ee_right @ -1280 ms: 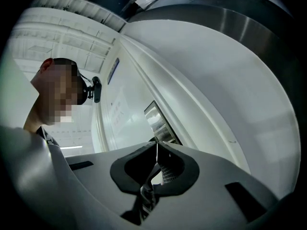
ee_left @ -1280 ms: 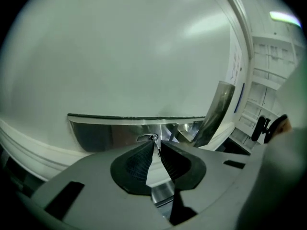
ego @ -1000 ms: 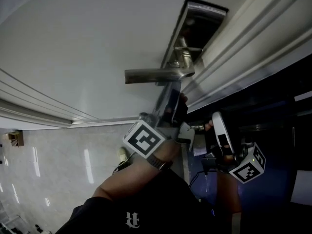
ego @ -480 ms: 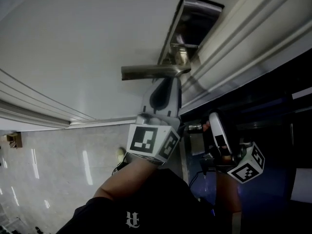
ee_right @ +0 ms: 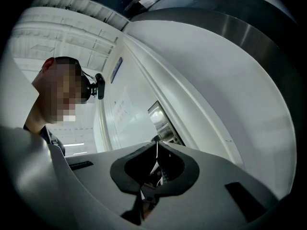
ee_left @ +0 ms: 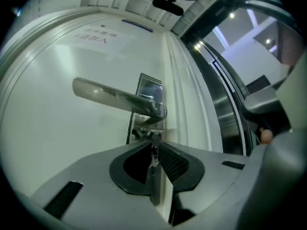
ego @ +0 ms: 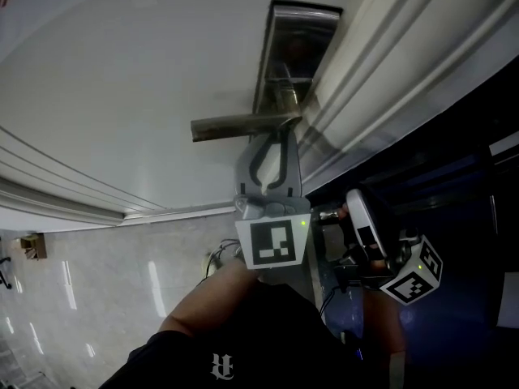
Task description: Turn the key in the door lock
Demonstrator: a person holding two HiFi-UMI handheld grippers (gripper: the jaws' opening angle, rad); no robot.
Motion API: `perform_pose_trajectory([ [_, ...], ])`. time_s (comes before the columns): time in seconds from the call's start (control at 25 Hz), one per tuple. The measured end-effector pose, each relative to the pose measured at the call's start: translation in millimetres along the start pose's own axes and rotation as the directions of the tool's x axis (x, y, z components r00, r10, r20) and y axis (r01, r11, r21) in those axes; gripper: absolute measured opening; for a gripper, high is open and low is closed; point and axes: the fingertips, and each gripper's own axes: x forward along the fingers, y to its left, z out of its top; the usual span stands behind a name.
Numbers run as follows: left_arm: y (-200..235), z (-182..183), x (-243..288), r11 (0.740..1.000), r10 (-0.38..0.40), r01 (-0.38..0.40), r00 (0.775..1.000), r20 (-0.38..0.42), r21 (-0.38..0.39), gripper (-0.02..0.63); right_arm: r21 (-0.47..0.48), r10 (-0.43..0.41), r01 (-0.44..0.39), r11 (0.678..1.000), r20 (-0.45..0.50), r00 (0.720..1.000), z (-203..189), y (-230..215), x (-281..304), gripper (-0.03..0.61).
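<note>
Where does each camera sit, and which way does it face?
Head view: on the head, looking down the door at the handle; left forearm, left gripper and right gripper show.
Left gripper view: on the left gripper, facing the handle; its fingers pinch the key.
Right gripper view: on the right gripper, facing up the door; shut fingers, the person's head show.
Shared: all three show the lock plate.

The door [ego: 146, 71] and its fittings
We see the white panel carrying a steel lock plate [ego: 296, 35] near its edge, a lever handle [ego: 235, 126] mounted on it.
</note>
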Motion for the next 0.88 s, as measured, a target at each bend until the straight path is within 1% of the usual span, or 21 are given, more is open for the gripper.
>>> perform_pose_trajectory([
  [0.12,-1,-2,3,0.995,0.027,-0.027,1.000,0.000,0.098,0.023,-0.001,-0.003,0.003,1.000,0.004,1.000,3,-2,-1,0.017],
  [0.24,-1,-3,4,0.980,0.056,-0.059,0.998,0.020,0.191,0.023,-0.002,-0.006,0.006,1.000,0.008,1.000,3,-3,-2,0.017],
  [0.36,-4,-1,3,0.951,0.077,-0.096,0.994,0.076,0.296,0.023,-0.001,-0.008,0.008,1.000,0.014,1.000,4,-3,-4,0.017],
  [0.44,-6,-1,3,0.919,0.066,-0.099,0.993,0.097,0.382,0.023,0.001,-0.009,0.009,1.000,0.017,1.000,5,-4,-5,0.017],
  [0.48,-8,-1,3,0.896,0.056,-0.092,0.994,0.096,0.435,0.021,0.003,-0.010,0.010,1.000,0.019,1.000,5,-5,-6,0.017],
  [0.52,-10,-2,4,0.867,0.044,-0.083,0.995,0.090,0.491,0.020,0.005,-0.010,0.010,1.000,0.022,1.000,6,-6,-7,0.017],
  [0.56,-12,-3,4,0.833,0.032,-0.072,0.996,0.083,0.549,0.018,0.007,-0.010,0.010,1.000,0.026,1.000,6,-7,-8,0.017],
  [0.68,-17,-6,4,0.714,-0.004,-0.036,0.999,0.055,0.699,0.015,0.017,-0.006,0.005,1.000,0.035,0.999,6,-9,-9,0.017],
  [0.76,-19,-8,5,0.642,-0.027,-0.003,0.999,0.027,0.767,0.014,0.022,-0.001,0.000,1.000,0.039,0.999,6,-10,-9,0.017],
  [0.88,-21,-12,5,0.547,-0.055,0.035,0.998,-0.006,0.836,0.014,0.026,0.007,-0.008,1.000,0.046,0.999,5,-12,-9,0.017],
])
